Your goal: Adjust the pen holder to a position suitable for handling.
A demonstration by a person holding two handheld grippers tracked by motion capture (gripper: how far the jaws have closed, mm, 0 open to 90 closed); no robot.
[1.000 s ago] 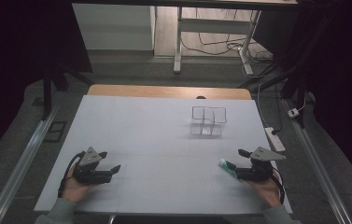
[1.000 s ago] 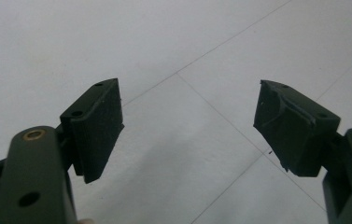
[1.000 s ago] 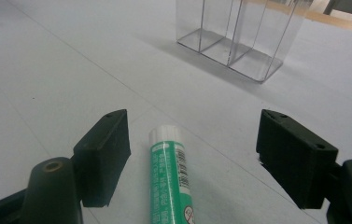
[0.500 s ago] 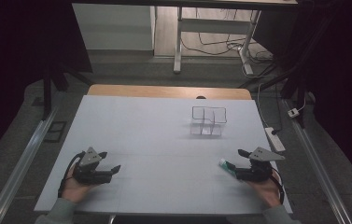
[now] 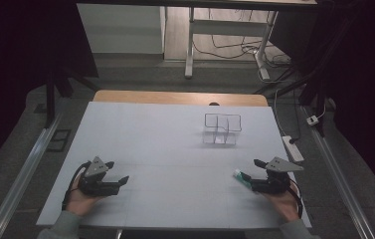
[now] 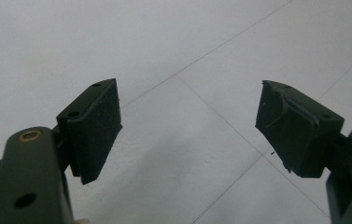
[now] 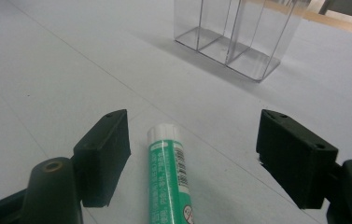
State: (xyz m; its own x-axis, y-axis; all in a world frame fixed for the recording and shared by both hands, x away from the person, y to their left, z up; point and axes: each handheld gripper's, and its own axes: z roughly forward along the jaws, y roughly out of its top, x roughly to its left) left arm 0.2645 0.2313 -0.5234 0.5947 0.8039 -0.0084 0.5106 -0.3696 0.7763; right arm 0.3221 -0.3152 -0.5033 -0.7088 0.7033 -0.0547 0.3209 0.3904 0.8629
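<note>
Two grippers rest low over a white counter [image 5: 175, 149] whose top is crossed by thin seam lines. The left gripper [image 5: 120, 181] sits near the front left corner, its jaws spread wide over bare surface. The right gripper [image 5: 247, 181] lies near the front right corner, jaws wide as well, with a green tube [image 7: 169, 182] lying flat on the counter between them, its white cap pointing away from the hand; neither jaw touches it. A clear plastic organizer [image 5: 222, 129] with upright dividers stands farther back on the right half, well apart from the tube. Beyond the counter's wooden back edge [image 5: 175, 97] the room is dim: grey floor, a white table frame [image 5: 190, 45], loose cables [image 5: 234, 47], and a power strip [image 5: 293, 148] off the right edge.
</note>
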